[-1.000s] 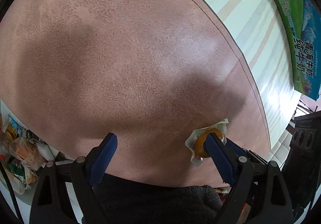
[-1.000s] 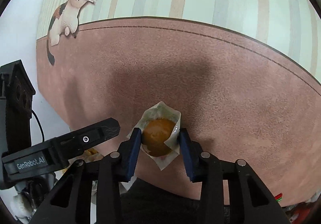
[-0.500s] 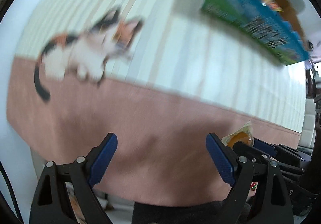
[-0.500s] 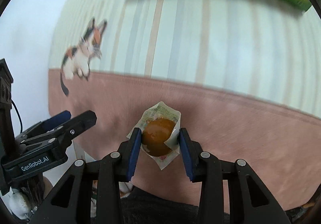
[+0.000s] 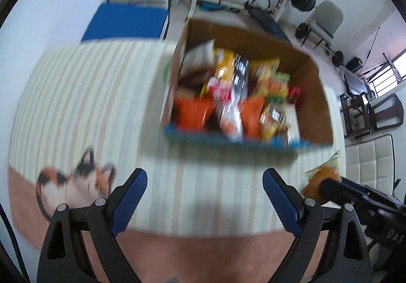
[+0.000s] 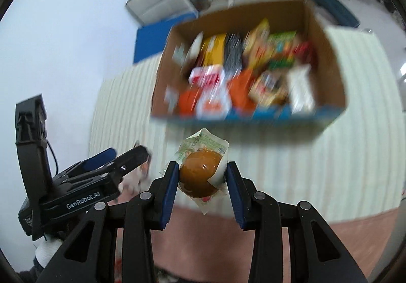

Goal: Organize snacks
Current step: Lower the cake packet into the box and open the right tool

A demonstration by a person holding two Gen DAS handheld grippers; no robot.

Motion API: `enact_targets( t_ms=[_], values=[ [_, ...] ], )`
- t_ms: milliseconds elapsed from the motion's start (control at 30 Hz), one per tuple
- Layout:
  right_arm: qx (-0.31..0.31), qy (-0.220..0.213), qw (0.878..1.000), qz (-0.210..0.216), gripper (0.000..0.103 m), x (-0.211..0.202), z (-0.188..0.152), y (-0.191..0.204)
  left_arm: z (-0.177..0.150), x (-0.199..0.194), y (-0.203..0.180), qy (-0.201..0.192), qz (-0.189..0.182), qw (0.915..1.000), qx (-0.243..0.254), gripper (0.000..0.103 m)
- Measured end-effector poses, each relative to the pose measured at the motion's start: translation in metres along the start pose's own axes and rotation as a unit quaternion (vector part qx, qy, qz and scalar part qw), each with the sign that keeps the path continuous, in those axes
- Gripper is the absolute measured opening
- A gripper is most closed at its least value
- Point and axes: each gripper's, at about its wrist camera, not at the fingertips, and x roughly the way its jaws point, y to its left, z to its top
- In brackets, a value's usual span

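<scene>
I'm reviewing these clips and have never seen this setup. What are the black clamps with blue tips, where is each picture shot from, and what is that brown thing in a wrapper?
No robot: a person holds a two-finger clamp in each hand, each carrying a fisheye camera looking along its fingers. In the left view, the left gripper is open and holds nothing. In the right view, the right gripper is shut on a wrapped brown bun. Ahead, on a striped cloth printed with a cat, stands a cardboard box full of blurred snack packets. Chairs and gym weights stand behind.
</scene>
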Motion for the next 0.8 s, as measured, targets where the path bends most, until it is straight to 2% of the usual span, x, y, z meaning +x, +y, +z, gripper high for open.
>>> enact_targets(
  t_ms=[167, 367, 467, 600, 733, 767, 800],
  values=[
    [0.011, -0.02, 0.999, -0.045, 0.041, -0.001, 0.066, -0.037, 0.056, 0.016, -0.029, -0.024, -0.002, 0.9996, 0.017, 0.094],
    [0.026, -0.009, 0.996, -0.087, 0.041, 0.035, 0.125, -0.076, 0.098, 0.058, -0.048, -0.004, 0.017, 0.999, 0.04, 0.094],
    [0.036, 0.002, 0.995, -0.093, 0.041, 0.053, 0.138, -0.088, 0.112, 0.082, -0.053, 0.009, 0.035, 0.9981, 0.05, 0.094],
    [0.041, 0.011, 0.993, -0.108, 0.042, 0.071, 0.15, -0.099, 0.12, 0.104, -0.059, 0.019, 0.043, 0.9969, 0.063, 0.094],
    [0.057, 0.036, 0.992, -0.104, 0.043, 0.089, 0.159, -0.111, 0.123, 0.116, -0.066, 0.028, 0.046, 0.9957, 0.075, 0.094],
    [0.062, 0.037, 0.992, -0.101, 0.044, 0.09, 0.159, -0.114, 0.123, 0.118, -0.068, 0.028, 0.047, 0.9956, 0.077, 0.094],
    [0.063, 0.039, 0.992, -0.103, 0.057, 0.091, 0.159, -0.115, 0.123, 0.118, -0.069, 0.029, 0.046, 0.9955, 0.077, 0.094]
  ],
)
